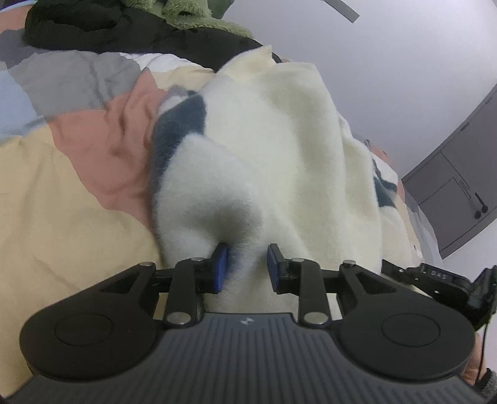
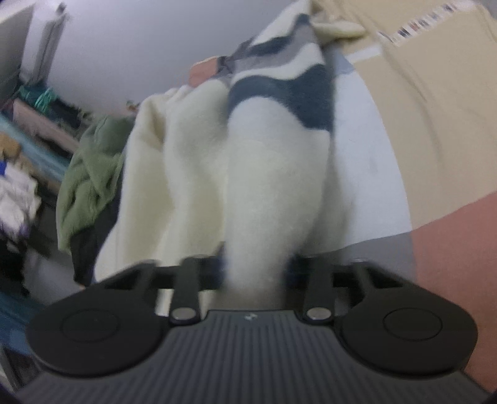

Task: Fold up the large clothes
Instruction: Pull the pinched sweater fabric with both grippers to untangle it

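Two claws are seen, each from its own wrist camera, and both are met by the same cream fleece garment. The left claw is spread: its blue pads stand apart, and a soft tuft of the fleece lies between them without being squeezed on both sides (the left pad is brushed by the pile, the right pad stands clear of it). From there the garment rises away in a thick fold, a dark blue band curving across its left side. It is laid on a bed cover patterned in yellow, salmon, grey and pale blue. At the far end of the bed a black garment is heaped, with a green fleece on top of it. A grey cabinet stands at the right against a pale wall.

The right claw is pinched on a bunched column of the cream fleece garment, which fills the gap between the blurred fingers and hides the pads. Higher up, the dark blue band and a grey stripe cross the cloth. The bed cover is visible to the right, and the green fleece hangs at the left. Beyond it, cluttered room contents are too blurred to be told.
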### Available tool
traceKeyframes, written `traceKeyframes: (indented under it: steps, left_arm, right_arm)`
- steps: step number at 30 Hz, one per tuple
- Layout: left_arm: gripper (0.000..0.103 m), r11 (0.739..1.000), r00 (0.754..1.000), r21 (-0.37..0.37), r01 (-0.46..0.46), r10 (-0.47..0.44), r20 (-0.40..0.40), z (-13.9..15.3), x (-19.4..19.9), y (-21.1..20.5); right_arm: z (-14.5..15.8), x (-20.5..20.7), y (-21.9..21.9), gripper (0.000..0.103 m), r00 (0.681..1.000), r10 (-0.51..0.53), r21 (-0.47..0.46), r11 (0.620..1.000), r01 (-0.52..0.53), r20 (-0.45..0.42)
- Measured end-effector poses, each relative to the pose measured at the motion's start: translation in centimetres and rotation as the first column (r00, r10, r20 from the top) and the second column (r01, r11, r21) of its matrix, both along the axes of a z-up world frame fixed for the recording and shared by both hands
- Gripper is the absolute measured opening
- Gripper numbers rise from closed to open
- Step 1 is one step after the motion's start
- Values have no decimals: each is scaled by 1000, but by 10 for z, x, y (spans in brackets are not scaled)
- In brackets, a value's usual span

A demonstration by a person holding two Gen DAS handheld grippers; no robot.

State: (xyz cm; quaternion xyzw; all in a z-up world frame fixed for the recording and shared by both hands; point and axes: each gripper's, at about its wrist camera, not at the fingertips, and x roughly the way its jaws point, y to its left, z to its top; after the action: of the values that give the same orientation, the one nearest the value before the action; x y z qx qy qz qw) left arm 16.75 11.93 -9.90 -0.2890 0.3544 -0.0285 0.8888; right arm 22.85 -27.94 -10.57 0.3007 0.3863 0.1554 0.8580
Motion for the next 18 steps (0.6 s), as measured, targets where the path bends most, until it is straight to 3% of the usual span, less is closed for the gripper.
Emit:
traceKeyframes:
  steps: [6,9,11,14,18]
  left_arm:
    - [38,1000,1000,-29,-2,3,12,3,-2,2]
    - [53,996,999,-91,20,-15,48,5,-6,4]
    - [54,994,998,-106,28,-21,65,6,-6,3]
    - [54,994,998,-103,32,-26,56,3,-4,1]
    - [55,995,999,-100,24,-21,33,1,-5,0]
  right_arm:
    - [35,-23,-3,17,991,-14,-43,999,20,135]
    - [55,-37,-6,16,977,-34,-78,996,52,211]
    - [60,-37,-9,15,970,-58,-96,992,82,234]
    - [55,-32,-15,15,973,-95,-183,974,135,210]
    - [22,-9,-23,16,985,-167,-206,963,174,51]
